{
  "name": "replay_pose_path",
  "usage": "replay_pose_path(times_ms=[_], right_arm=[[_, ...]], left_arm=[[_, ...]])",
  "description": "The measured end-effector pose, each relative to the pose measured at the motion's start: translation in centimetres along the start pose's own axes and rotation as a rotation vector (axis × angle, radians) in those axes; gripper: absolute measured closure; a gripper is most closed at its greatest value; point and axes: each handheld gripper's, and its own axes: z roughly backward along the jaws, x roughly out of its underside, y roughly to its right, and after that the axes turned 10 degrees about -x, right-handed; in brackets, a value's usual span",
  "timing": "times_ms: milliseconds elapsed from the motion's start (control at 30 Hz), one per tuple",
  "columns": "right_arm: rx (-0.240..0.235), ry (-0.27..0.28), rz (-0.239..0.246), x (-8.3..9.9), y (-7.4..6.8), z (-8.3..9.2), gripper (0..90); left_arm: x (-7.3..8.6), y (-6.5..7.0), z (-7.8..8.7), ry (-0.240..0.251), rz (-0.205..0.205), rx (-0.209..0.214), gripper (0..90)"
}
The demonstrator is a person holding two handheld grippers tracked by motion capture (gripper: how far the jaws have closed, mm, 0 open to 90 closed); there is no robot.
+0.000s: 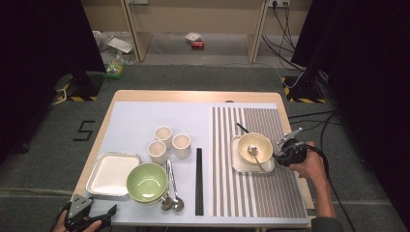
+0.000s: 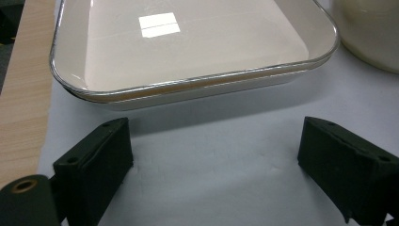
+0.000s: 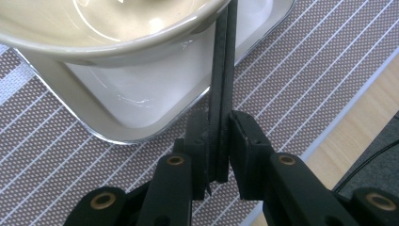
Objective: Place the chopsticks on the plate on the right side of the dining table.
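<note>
My left gripper [image 1: 96, 216] sits at the near left table corner, jaws wide apart with nothing between them. In the left gripper view they stand over bare mat just short of the empty tray [image 2: 188, 52].

Near edge, centre: a black chopstick pair [image 1: 198, 181] lies straight on the mat [image 1: 135, 121], two spoons [image 1: 171, 191] to its left, then the green bowl [image 1: 147, 182], which looks stacked on another, beside that left tray.

Behind those, three cups [image 1: 169, 141] cluster mid-table.

To the right, on the striped mat [image 1: 270, 193], my right gripper [image 1: 283, 153] has its jaws narrow, clamped on a second chopstick pair [image 3: 221, 94]. In the right gripper view the sticks run from between the pads up past the rim of the cream bowl [image 3: 117, 42], over the corner of its tray [image 3: 141, 108].

From above, that bowl [image 1: 255, 146] sits in the right tray with a spoon [image 1: 255, 153] in it; the sticks' far tip [image 1: 241, 127] pokes out behind the bowl.

Beyond the table lie dark floor and cables.
</note>
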Motion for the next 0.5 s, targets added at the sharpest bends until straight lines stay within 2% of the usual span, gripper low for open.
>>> replay_pose_path(times_ms=[433,500], right_arm=[[0.004,0.011,0.066,-1.1,0.7,-0.5,78.6],[0.003,0.010,0.062,-1.3,0.7,-0.6,78.3]], left_arm=[[0.0,0.0,0.0,0.000,0.001,0.001,9.2],[0.0,0.0,0.0,0.000,-0.002,0.000,9.2]])
